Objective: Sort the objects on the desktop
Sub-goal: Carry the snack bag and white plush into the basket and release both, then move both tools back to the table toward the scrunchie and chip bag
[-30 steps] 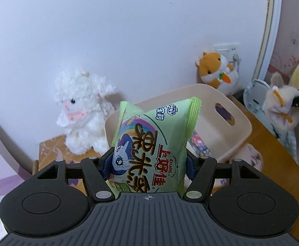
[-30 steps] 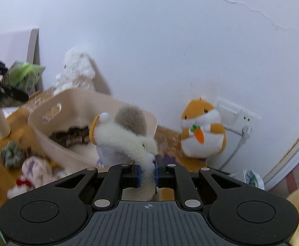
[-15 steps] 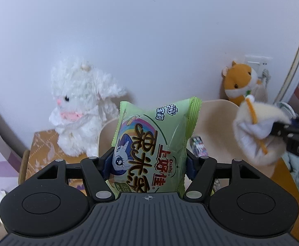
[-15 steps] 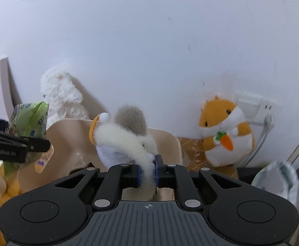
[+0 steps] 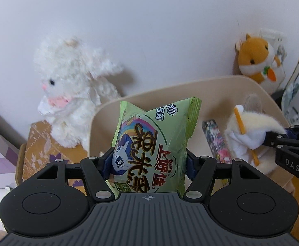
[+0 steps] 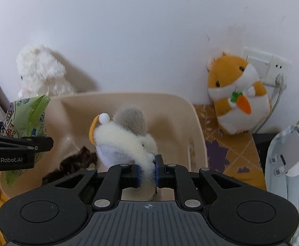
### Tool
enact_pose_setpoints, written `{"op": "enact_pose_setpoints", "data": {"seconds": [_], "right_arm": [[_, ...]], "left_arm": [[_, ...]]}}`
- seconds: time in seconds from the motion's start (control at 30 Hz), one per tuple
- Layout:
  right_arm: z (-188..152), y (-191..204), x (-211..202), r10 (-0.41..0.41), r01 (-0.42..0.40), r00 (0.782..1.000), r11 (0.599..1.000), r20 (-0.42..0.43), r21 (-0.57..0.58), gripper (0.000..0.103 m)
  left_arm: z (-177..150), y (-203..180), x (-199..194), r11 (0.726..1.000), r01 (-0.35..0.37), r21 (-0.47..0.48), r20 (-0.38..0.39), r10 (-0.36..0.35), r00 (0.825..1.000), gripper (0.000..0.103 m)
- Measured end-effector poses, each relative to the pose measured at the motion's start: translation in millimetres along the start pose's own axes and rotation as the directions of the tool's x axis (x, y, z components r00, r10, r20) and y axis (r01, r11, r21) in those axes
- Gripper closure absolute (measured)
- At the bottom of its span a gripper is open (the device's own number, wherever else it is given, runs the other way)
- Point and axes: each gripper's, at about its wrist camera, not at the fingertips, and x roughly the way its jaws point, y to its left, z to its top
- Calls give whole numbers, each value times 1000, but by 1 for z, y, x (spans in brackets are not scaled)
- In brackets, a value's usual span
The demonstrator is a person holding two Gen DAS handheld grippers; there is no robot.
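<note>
My left gripper [image 5: 148, 165] is shut on a green snack bag [image 5: 155, 141] with a cartoon pony, held upright over the beige plastic bin [image 5: 190, 86]. The right gripper [image 6: 147, 171] is shut on a small cream and grey plush toy [image 6: 124, 135], pinching its furry tail end above the same bin [image 6: 128, 98]. In the left wrist view that plush toy [image 5: 250, 131] hangs at the right inside the bin's outline. The snack bag [image 6: 26, 119] shows at the left edge of the right wrist view. A dark snack packet [image 6: 71, 164] lies on the bin floor.
A white fluffy plush lamb [image 5: 71, 88] sits left of the bin against the wall. An orange hamster plush [image 6: 237, 102] with a carrot leans by a wall socket [image 6: 270, 65] at the right. A pale round appliance [image 6: 289, 164] stands at the far right.
Both grippers have come forward and down over the bin, each keeping its grip. The plush toy now hangs inside the bin's outline beside the snack bag.
</note>
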Motion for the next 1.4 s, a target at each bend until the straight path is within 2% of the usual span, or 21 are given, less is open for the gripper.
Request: {"op": "enact_pose_setpoints", "data": {"seconds": [0.03,0.1,0.13,0.2,0.27,0.4,0.47,0.53,0.67,0.8,0.9,1.03,1.13,1.23,1.4], "right_arm": [[-2,0,0,-3,3,1000,1000,-3,-1,89],[-6,0,1,-7,7,1000,1000,-12,-14,80],[-8,0,1,-11,11,1000,1000,-17,-23,71],[-11,0,-1,-8,7,1000,999,-20,-37,65],[-12,0,-3,-10,9,1000,999,-26,-42,46],[-11,-1,-10,-5,5,1000,1000,-22,-27,38],[-9,0,-16,2,-2,1000,999,-11,-33,29],[-9,2,-24,5,-5,1000,999,8,-52,25],[-9,3,-41,25,-22,999,997,34,-76,22],[-12,-1,-66,66,-63,996,997,57,-44,13],[-21,-5,-88,104,-103,992,994,64,-23,8],[-38,-10,-115,145,-144,987,989,75,-12,1],[-55,-12,-131,150,-149,986,989,70,-12,0],[-76,-9,-148,117,-116,990,993,82,-16,0],[-111,5,-176,86,-81,990,996,114,-45,0]], "left_arm": [[-1,-2,2,1000,0,7,-5,0,1000,36],[-2,-6,7,1000,0,19,-27,1,1000,35],[-3,-8,10,1000,7,25,-46,-6,999,35],[-5,-11,12,999,17,44,-69,-14,998,35],[-7,-14,11,998,-3,59,-62,6,998,31],[-9,-13,7,998,-8,68,-60,12,998,31],[-9,-10,3,998,-6,62,-54,10,998,30],[-8,-7,-3,999,-11,51,-37,12,999,30],[-4,0,-16,1000,-19,25,-4,19,1000,29],[-5,8,-37,999,-11,31,49,9,999,29],[-13,17,-57,998,-3,61,90,-2,996,29],[-31,36,-82,998,37,50,102,-42,994,29],[-50,54,-97,998,60,16,78,-62,995,28],[-72,72,-104,995,97,9,10,-98,995,27],[-117,92,-124,992,78,95,-6,-78,997,27]]}}
